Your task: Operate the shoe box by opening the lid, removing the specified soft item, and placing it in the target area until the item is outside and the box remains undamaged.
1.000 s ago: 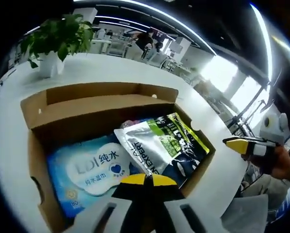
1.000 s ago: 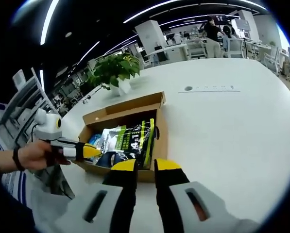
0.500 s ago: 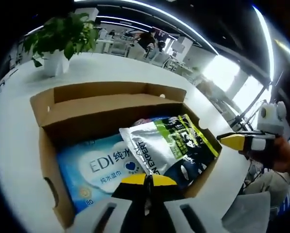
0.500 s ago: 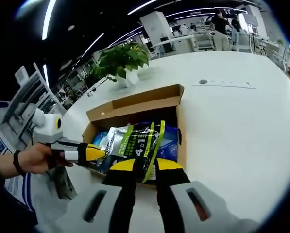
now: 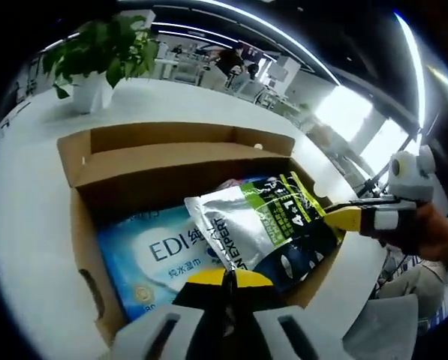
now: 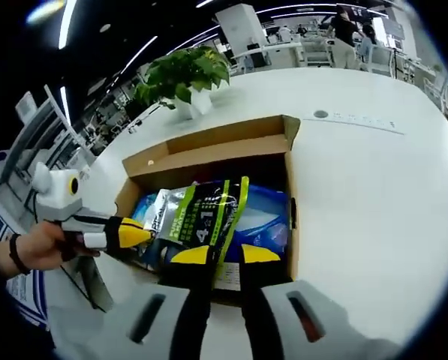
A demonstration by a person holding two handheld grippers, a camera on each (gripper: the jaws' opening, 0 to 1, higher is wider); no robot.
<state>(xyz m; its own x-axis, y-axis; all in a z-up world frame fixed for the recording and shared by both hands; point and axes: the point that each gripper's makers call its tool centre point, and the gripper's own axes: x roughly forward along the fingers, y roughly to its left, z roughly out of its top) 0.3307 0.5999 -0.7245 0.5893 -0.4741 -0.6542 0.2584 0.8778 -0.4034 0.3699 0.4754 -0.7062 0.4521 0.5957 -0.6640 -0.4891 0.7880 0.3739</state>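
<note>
An open cardboard shoe box point(image 5: 81, 217) point(image 6: 208, 142) sits on a white table with its lid flap folded back on the far side. Inside lie a blue wet-wipes pack point(image 5: 156, 259) point(image 6: 265, 217) and, on top of it, a silver, green and black pouch point(image 5: 257, 225) point(image 6: 205, 217). My left gripper point(image 5: 225, 277) point(image 6: 130, 234) is shut at the box's near edge, its tip beside the pouch. My right gripper point(image 6: 224, 256) point(image 5: 350, 218) is open by a narrow gap above the box's near wall, and the pouch's lower edge shows between its jaws. A hand holds each gripper.
A potted green plant point(image 5: 100, 56) point(image 6: 182, 75) stands on the table beyond the box. A small round disc point(image 6: 320, 114) is set in the tabletop to the right. Bare white table point(image 6: 374, 195) spreads right of the box. Desks and people are far behind.
Both views have drawn closer to the box. The right gripper's tip has come up to the pouch's edge at the box's side; the left gripper stays shut.
</note>
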